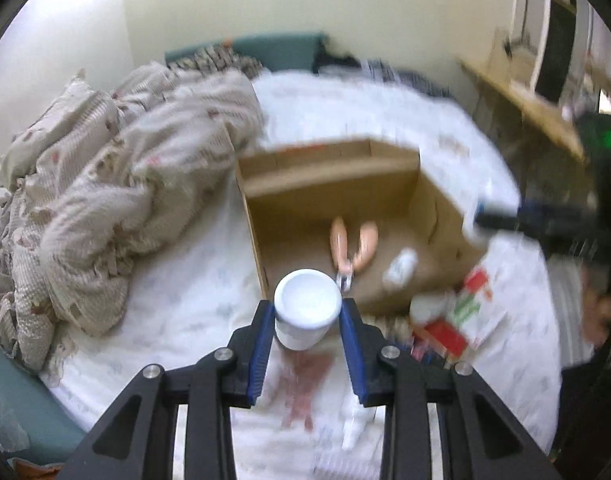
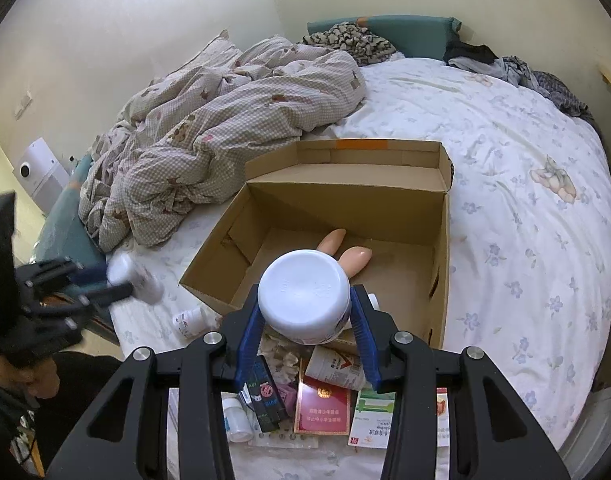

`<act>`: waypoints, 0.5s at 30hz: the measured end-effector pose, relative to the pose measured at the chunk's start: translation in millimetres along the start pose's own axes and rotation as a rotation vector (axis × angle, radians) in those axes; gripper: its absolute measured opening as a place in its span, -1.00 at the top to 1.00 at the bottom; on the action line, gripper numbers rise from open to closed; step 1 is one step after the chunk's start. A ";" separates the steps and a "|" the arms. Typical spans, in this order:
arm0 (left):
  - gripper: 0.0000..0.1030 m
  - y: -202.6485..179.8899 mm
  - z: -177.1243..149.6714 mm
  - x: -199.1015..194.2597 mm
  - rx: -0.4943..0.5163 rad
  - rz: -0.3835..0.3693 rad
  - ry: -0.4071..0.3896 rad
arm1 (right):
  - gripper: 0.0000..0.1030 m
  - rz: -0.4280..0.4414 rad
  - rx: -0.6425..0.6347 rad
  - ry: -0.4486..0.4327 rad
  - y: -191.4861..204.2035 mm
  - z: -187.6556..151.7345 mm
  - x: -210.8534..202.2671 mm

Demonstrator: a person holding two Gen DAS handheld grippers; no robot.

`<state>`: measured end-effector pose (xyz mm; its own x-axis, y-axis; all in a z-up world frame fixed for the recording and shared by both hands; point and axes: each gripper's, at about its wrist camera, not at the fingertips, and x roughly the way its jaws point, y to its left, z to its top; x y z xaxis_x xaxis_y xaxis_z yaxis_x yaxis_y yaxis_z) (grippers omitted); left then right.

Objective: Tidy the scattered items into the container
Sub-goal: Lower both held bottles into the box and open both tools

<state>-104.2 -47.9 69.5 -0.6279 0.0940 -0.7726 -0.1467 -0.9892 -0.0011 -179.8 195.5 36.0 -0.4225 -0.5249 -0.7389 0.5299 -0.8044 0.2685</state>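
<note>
Through the left wrist view we saw our left gripper (image 1: 307, 312) clamping a small white jar (image 1: 305, 308) in its fingers, above the bed (image 1: 185, 312) just before the cardboard box (image 1: 345, 200). Through the right wrist view, our right gripper (image 2: 307, 322) pinched a larger white jar (image 2: 305, 296) over the box's near edge, pink-handled pliers (image 2: 347, 254) inside.

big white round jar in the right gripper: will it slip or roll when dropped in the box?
The large white round plastic jar looks smooth and glossy, so it may slip between the right gripper pads, which pinch only its curved sides. It looks rigid. Landing sideways in the brown cardboard box, it would probably roll.
</note>
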 end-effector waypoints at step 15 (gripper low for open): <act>0.35 -7.2 40.9 81.7 -0.008 0.020 -0.089 | 0.12 -0.092 0.025 0.001 -11.2 21.1 66.9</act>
<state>-185.7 -28.5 32.4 -0.6960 0.0835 -0.7132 -0.1279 -0.9918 0.0087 -229.6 163.5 -3.4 -0.4679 -0.4486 -0.7615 0.4705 -0.8558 0.2150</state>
